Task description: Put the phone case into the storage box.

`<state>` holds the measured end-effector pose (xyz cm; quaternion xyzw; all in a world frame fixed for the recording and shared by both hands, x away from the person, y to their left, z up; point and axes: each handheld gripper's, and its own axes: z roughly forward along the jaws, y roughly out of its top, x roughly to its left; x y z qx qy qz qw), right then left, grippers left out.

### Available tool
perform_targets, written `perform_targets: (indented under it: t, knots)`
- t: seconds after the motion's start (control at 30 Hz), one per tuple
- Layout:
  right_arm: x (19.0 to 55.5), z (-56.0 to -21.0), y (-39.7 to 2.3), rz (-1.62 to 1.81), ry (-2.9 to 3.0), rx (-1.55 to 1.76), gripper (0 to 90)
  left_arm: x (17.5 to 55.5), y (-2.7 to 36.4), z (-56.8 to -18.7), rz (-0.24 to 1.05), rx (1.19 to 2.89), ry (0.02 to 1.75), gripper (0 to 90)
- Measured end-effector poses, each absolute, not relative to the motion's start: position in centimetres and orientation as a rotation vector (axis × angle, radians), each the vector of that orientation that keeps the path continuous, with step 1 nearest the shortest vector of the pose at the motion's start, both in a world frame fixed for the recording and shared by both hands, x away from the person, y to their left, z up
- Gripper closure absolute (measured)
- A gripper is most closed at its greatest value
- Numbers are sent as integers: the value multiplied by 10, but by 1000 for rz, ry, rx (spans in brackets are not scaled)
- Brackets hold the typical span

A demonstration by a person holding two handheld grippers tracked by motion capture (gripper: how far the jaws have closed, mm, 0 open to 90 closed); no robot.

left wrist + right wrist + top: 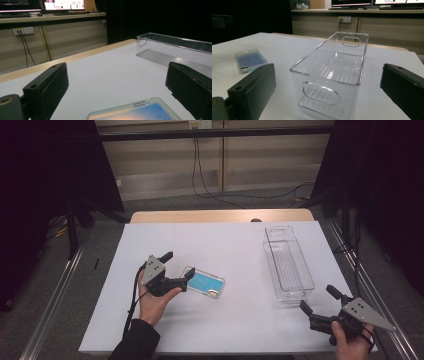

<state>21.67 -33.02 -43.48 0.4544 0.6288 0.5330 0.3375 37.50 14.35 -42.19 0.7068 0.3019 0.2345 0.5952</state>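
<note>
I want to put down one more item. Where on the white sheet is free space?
Free: the far left part behind the left tool, and the wide strip between the phone and the clear bin. Crowded: around the phone, and the near right corner by the right tool.

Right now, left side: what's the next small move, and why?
Probably ease the left hand-held gripper forward and down so its open jaws straddle the phone, then close. The jaws stand wide apart, and the phone lies flat on the white sheet just ahead of them, not yet between them. The clear bin stands empty.
</note>
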Motion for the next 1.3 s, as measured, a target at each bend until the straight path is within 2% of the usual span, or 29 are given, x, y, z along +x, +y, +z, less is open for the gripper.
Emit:
perform_targets:
  t: [0.8,1.1,1.3]
  knots:
    - [216,-435,-330,1390,1639,1191,0,404,112,-404,572,1636,661,61]
    - [216,-435,-330,1381,1635,1189,0,412,114,-407,570,1655,683,156]
    - [215,-435,-330,1379,1638,1183,0,412,112,-409,571,1681,682,263]
